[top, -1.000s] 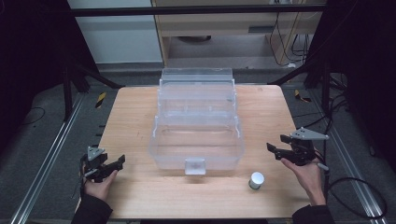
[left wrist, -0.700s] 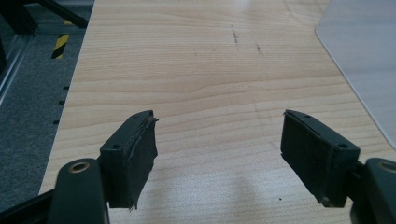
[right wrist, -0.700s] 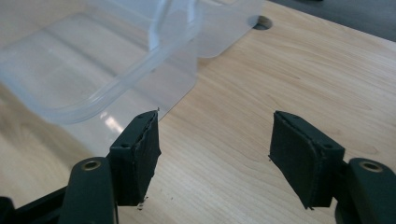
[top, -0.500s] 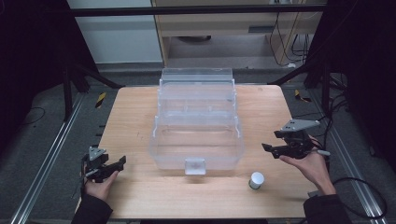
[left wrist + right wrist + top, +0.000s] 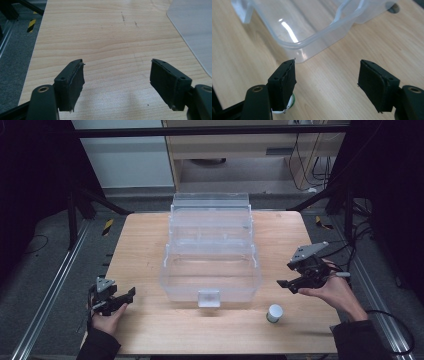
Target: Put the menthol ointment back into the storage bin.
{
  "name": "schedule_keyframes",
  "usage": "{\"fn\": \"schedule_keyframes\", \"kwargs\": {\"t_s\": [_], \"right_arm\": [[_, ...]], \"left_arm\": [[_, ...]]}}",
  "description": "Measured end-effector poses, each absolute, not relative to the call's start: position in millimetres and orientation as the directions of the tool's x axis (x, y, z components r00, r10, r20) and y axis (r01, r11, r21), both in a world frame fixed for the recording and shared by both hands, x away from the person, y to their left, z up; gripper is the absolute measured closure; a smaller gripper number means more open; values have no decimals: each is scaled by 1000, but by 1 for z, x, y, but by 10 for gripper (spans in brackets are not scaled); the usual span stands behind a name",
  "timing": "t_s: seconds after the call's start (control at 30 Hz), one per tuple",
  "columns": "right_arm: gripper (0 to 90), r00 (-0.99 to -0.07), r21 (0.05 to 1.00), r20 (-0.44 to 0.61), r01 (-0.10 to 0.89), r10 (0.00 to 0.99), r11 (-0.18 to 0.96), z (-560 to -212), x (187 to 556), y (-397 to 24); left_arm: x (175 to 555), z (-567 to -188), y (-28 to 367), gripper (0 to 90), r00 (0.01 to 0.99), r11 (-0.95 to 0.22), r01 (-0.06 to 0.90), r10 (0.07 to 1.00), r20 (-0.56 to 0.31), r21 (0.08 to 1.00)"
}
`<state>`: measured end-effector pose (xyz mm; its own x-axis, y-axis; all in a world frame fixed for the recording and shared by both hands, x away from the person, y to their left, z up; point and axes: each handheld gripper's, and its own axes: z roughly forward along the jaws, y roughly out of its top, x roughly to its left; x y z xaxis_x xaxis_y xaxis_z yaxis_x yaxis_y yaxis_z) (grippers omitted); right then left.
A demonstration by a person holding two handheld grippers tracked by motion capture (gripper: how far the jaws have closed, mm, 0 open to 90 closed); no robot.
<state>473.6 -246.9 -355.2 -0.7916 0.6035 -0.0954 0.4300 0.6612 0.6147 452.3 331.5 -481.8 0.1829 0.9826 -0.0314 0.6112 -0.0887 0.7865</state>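
The right gripper [image 5: 286, 281] is held off the table at the right side, carried on an upturned hand [image 5: 334, 289] whose forearm comes in from the near right corner; its grey three-cornered plate sits on top and its jaws point left toward the clear plastic container [image 5: 210, 270]. Its jaws stand apart with nothing between them, and they have just been opening. In the right gripper view the gripper [image 5: 327, 82] looks down on bare wood, with a rounded corner of the container [image 5: 317, 42] beyond the jaws and a sliver of the small white cylinder [image 5: 290, 103] peeking out from behind the left jaw. In the high view that small white cylinder [image 5: 274, 313] stands upright on the wooden table [image 5: 140, 245], near its front edge, just right of the container's near right corner and below and to the left of the right gripper, apart from it. The left gripper [image 5: 131, 295] lies low at the near left corner of the table, its hand [image 5: 106, 319] under and behind it, jaws aimed right toward the container but well apart from it. In the left gripper view its jaws [image 5: 116, 80] are wide apart over bare wood, holding nothing, with a pale edge of the container [image 5: 192, 30] at the far right.
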Motion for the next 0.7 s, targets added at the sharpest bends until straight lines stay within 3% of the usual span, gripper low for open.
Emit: {"fn": "schedule_keyframes", "kwargs": {"t_s": [0.7], "right_arm": [[286, -920, 394, -88, 319, 381, 862, -361, 469, -220]], "left_arm": [[453, -482, 330, 269, 196, -105, 610, 980, -21, 786]]}}
